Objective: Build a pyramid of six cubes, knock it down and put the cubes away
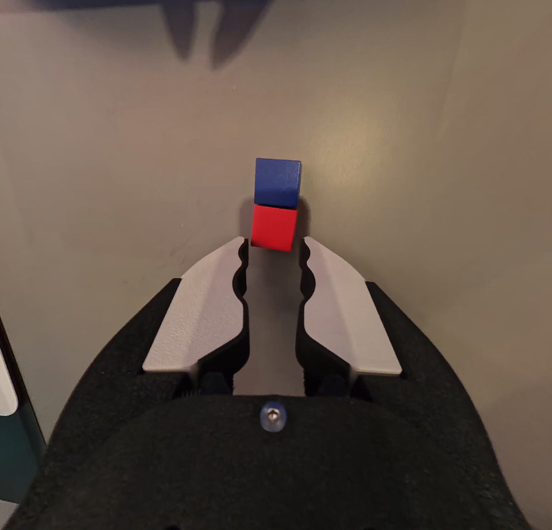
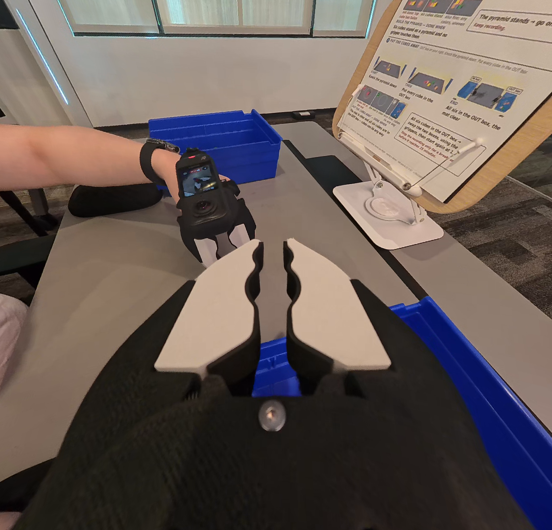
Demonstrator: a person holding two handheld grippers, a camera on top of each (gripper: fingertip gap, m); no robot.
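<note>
In the left wrist view, the left gripper points down at the grey table. Its jaws are spread apart and hold nothing. A red cube sits just past the fingertips, lined up with the gap, and the gap looks a bit wider than the cube. A blue cube touches the far side of the red one, so the two make a short line. There is lots of bare table on both sides of the cubes. The far table edge is blurry at the top.

In the right wrist view, the right gripper is up above the table with its jaws a little apart and nothing between them. A near blue bin lies under it, at the table's right edge. A far blue bin sits at the far end. The cubes are hidden here. A paper sheet on a stand is on the right.
</note>
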